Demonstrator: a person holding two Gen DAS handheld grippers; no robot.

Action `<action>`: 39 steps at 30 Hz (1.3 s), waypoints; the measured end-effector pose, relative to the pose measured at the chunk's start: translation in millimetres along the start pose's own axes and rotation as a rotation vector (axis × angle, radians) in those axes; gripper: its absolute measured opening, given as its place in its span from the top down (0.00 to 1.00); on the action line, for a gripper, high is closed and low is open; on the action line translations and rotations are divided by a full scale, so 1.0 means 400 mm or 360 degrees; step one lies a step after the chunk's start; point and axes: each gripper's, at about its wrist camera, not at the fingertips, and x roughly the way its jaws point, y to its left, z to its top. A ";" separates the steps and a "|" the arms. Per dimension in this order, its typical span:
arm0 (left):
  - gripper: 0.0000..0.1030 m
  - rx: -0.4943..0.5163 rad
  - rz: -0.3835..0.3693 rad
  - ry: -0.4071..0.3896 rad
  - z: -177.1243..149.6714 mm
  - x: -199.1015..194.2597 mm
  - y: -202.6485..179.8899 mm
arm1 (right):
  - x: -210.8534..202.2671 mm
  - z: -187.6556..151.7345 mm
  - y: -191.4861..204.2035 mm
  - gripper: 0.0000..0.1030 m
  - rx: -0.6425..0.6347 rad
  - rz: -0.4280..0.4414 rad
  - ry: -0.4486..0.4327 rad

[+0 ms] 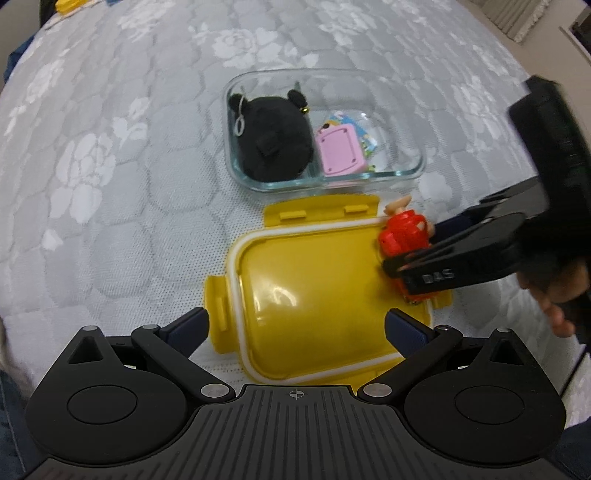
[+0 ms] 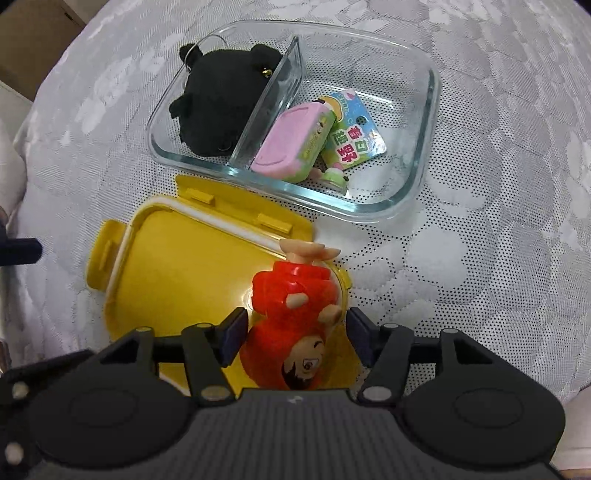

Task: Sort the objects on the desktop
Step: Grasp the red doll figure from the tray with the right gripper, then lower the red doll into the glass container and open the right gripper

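Both grippers point steeply down over a grey-white quilted cover. Left gripper: jaws wide apart, nothing between the pads, hovering over the near end of the yellow lid. The lid lies inner side up, white seal ring showing, latch tabs folded out. Right gripper: jaws apart, straddling a red figure; there's a visible gap on the right pad side, and the left pad sits close to the figure, contact unclear. No clamp visible. The figure lies on the right end of the lid, feet pointing toward the glass box and head toward the camera, face up. In the left wrist view the right gripper comes in from the right edge with its fingertips at the figure, and a hand is partly seen behind it. The box sits just beyond the lid, nearly touching its far latch edge, and has a glass divider. The left compartment holds a black plush with a small bell and loop. The right compartment holds a pink case leaning by the divider, with a printed card pack beside it and a small green piece near the front wall, too small to identify. Something yellow lies at the far top-left edge in the left view, well apart from the rest.
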 end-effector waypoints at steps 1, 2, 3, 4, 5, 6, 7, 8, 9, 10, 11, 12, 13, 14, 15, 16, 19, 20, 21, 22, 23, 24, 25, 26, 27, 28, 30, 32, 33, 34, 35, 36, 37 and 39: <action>0.00 0.0006 -0.0002 -0.0006 0.000 -0.002 -0.002 | -0.001 0.000 0.002 0.46 -0.0010 -0.0001 -0.0001; 0.00 0.0012 -0.0003 -0.0012 0.001 -0.005 -0.003 | -0.003 -0.001 0.004 0.47 -0.0019 -0.0002 -0.0002; 0.00 0.0017 -0.0005 -0.0018 0.001 -0.007 -0.004 | -0.008 -0.002 0.004 0.48 -0.0023 -0.0006 -0.0010; 0.00 0.0019 -0.0006 -0.0023 0.001 -0.009 -0.005 | -0.014 -0.003 0.004 0.50 -0.0023 -0.0011 -0.0022; 0.00 0.0018 -0.0007 -0.0026 0.001 -0.011 -0.005 | -0.021 -0.004 0.003 0.50 -0.0023 -0.0016 -0.0033; 0.00 0.0016 -0.0010 -0.0027 0.001 -0.012 -0.004 | -0.030 -0.005 0.000 0.50 -0.0008 -0.0012 -0.0047; 0.00 0.0012 -0.0012 -0.0027 0.002 -0.013 -0.004 | -0.047 -0.006 -0.005 0.51 0.0010 0.0005 -0.0073; 0.00 0.0008 -0.0014 -0.0027 0.002 -0.014 -0.003 | -0.058 -0.005 -0.005 0.55 0.0016 0.0026 -0.0102; 0.00 0.0005 -0.0015 -0.0027 0.003 -0.014 -0.002 | -0.075 -0.005 -0.005 0.58 0.0011 0.0048 -0.0137; 0.00 0.0001 -0.0016 -0.0026 0.005 -0.014 -0.001 | -0.097 -0.006 -0.006 0.58 0.0006 0.0069 -0.0174; 0.00 -0.0007 -0.0015 -0.0024 0.006 -0.013 0.000 | -0.121 -0.007 -0.007 0.58 0.0007 0.0093 -0.0217; 0.00 -0.0015 -0.0014 -0.0020 0.007 -0.011 0.001 | -0.144 -0.007 -0.009 0.58 0.0010 0.0119 -0.0260; 0.00 -0.0025 -0.0015 -0.0014 0.008 -0.009 0.003 | -0.167 -0.006 -0.010 0.58 0.0012 0.0145 -0.0303; 0.00 -0.0036 -0.0016 -0.0005 0.009 -0.006 0.004 | -0.188 0.000 -0.010 0.58 0.0019 0.0166 -0.0344; 0.00 -0.0047 -0.0018 0.0004 0.011 -0.003 0.005 | -0.207 0.008 -0.010 0.58 0.0029 0.0185 -0.0386; 0.00 -0.0059 -0.0020 0.0013 0.012 0.000 0.007 | -0.227 0.018 -0.011 0.58 0.0040 0.0201 -0.0433; 0.00 -0.0096 -0.0024 0.0036 0.013 0.008 0.013 | -0.289 0.048 -0.020 0.58 0.0086 0.0238 -0.0599; 0.00 -0.0102 -0.0024 0.0040 0.014 0.010 0.015 | -0.307 0.059 -0.022 0.58 0.0106 0.0247 -0.0657; 0.00 -0.0106 -0.0024 0.0041 0.014 0.011 0.016 | -0.323 0.071 -0.027 0.58 0.0128 0.0251 -0.0711; 0.00 -0.0109 -0.0024 0.0042 0.015 0.013 0.017 | -0.333 0.084 -0.034 0.58 0.0149 0.0244 -0.0754; 0.00 -0.0112 -0.0024 0.0043 0.015 0.014 0.018 | -0.340 0.096 -0.042 0.58 0.0171 0.0232 -0.0793; 0.00 -0.0117 -0.0024 0.0045 0.015 0.015 0.019 | -0.337 0.109 -0.048 0.58 0.0188 0.0215 -0.0810; 0.00 -0.0122 -0.0023 0.0049 0.016 0.017 0.020 | -0.323 0.124 -0.053 0.58 0.0212 0.0184 -0.0806; 0.00 -0.0130 -0.0026 0.0054 0.016 0.018 0.022 | -0.302 0.136 -0.060 0.58 0.0241 0.0147 -0.0787; 0.00 -0.0140 -0.0033 0.0058 0.016 0.017 0.024 | -0.276 0.151 -0.064 0.58 0.0267 0.0109 -0.0748; 0.00 -0.0148 -0.0042 0.0061 0.016 0.016 0.026 | -0.252 0.164 -0.067 0.58 0.0285 0.0078 -0.0713; 0.00 -0.0156 -0.0059 0.0060 0.016 0.011 0.031 | -0.209 0.188 -0.070 0.58 0.0306 0.0015 -0.0649; 0.00 -0.0161 -0.0072 0.0057 0.015 0.007 0.038 | -0.179 0.203 -0.069 0.58 0.0298 -0.0076 -0.0582; 0.00 -0.0167 -0.0079 0.0056 0.014 0.004 0.042 | -0.168 0.204 -0.068 0.58 0.0296 -0.0111 -0.0561; 0.00 -0.0174 -0.0086 0.0056 0.013 0.002 0.046 | -0.156 0.204 -0.068 0.58 0.0289 -0.0131 -0.0537; 0.00 -0.0183 -0.0094 0.0055 0.013 0.001 0.050 | -0.148 0.202 -0.068 0.58 0.0285 -0.0138 -0.0517; 0.00 -0.0191 -0.0100 0.0054 0.014 0.000 0.054 | -0.141 0.197 -0.067 0.58 0.0282 -0.0143 -0.0498; 0.00 -0.0196 -0.0103 0.0051 0.014 -0.002 0.057 | -0.133 0.193 -0.066 0.58 0.0280 -0.0148 -0.0479; 0.00 -0.0204 -0.0104 0.0046 0.014 -0.004 0.061 | -0.115 0.189 -0.061 0.58 0.0263 -0.0159 -0.0434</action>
